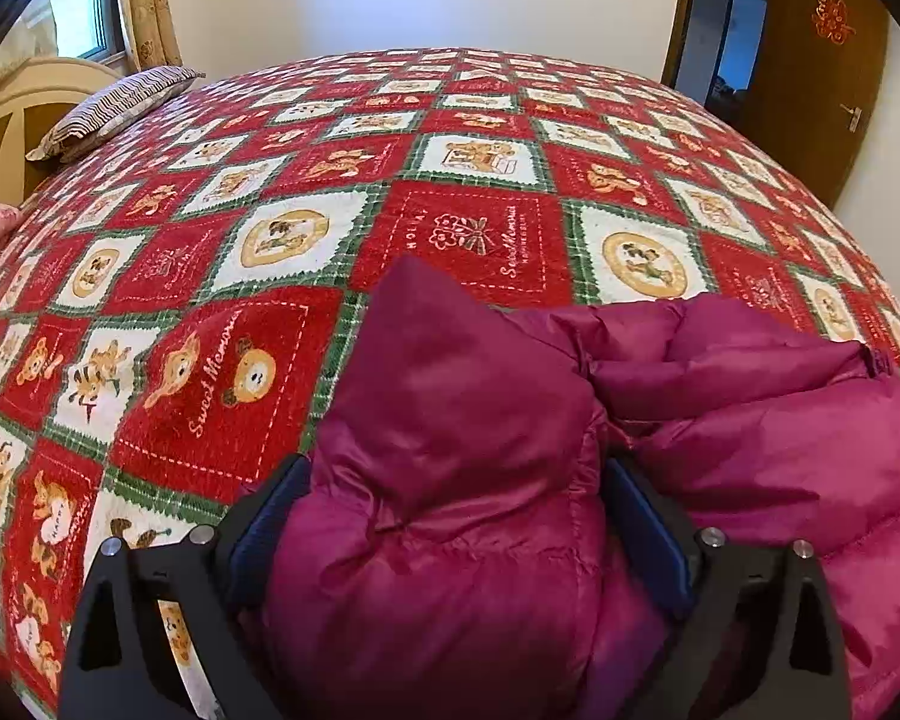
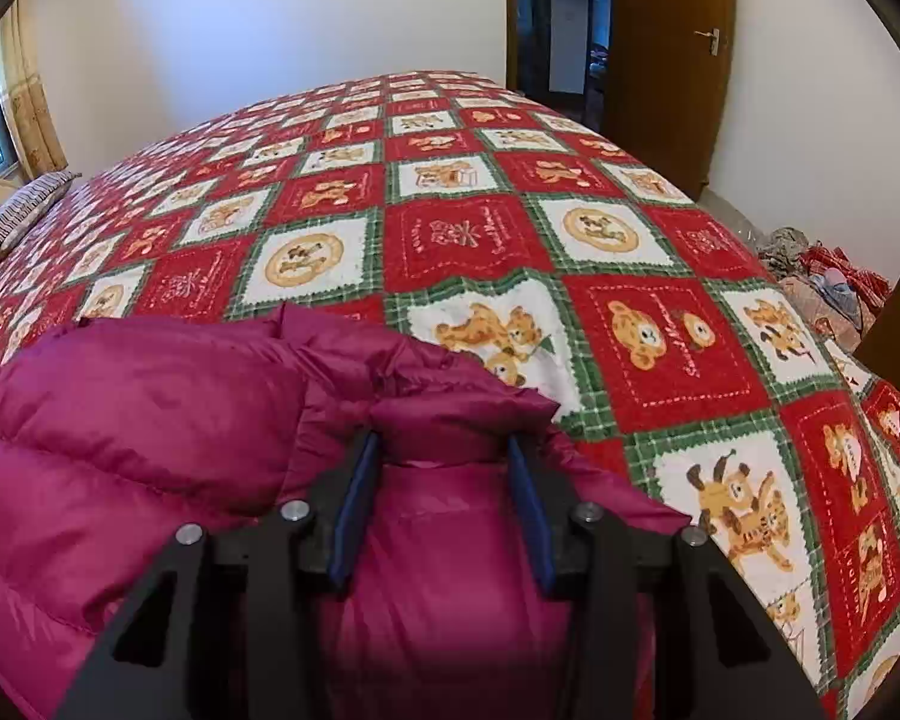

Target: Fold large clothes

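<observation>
Magenta puffer jacket [image 1: 750,420] bunched at bed's [image 1: 480,120] near edge. Left claw [image 1: 450,516] spread wide around a padded lump; right claw [image 2: 444,504] half-closed, apparently pinching a fold, likely to spread it flat.

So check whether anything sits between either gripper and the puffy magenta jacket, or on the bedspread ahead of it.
Nothing visible does. The jacket already bulges between the left gripper fingers and between the right gripper fingers. The bedspread ahead is bare; the striped pillow lies far off at its edge.
</observation>
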